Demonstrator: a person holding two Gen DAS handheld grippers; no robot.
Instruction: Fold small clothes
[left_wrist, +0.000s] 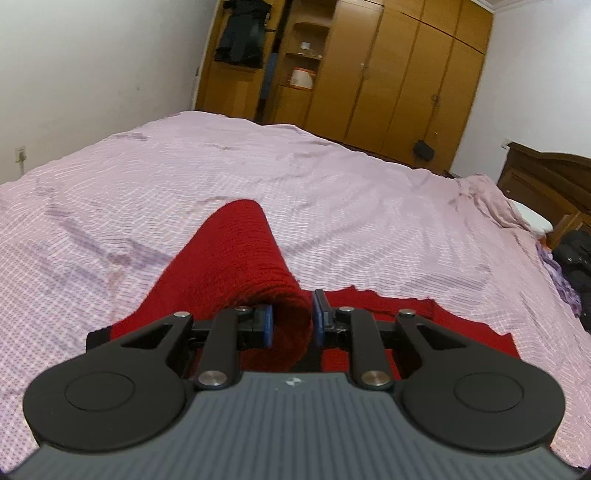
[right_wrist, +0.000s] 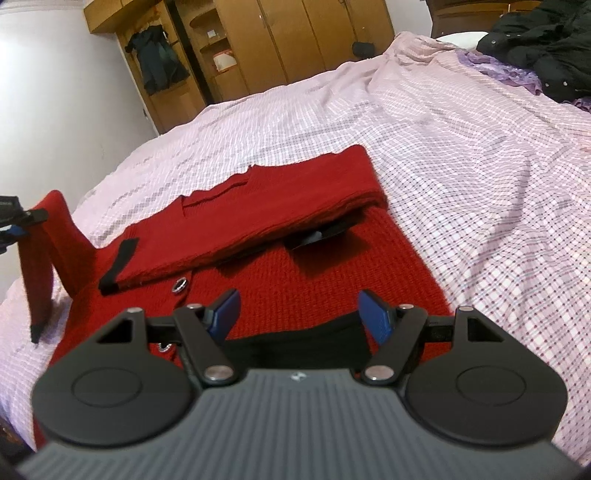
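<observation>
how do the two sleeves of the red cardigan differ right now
The left sleeve is lifted off the bed, pinched in the left claw, its black cuff dangling. The right sleeve lies flat, folded across the cardigan's front, with nothing gripping it. Both are red knit with black cuffs.

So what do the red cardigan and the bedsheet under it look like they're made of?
Red cardigan: looks like a chunky wool or acrylic knit, matte and fuzzy, with visible ribbed stitch rows and black trim at the cuffs. Bedsheet: thin woven fabric, probably cotton, matte, with a fine pink check print and soft creases.
</observation>
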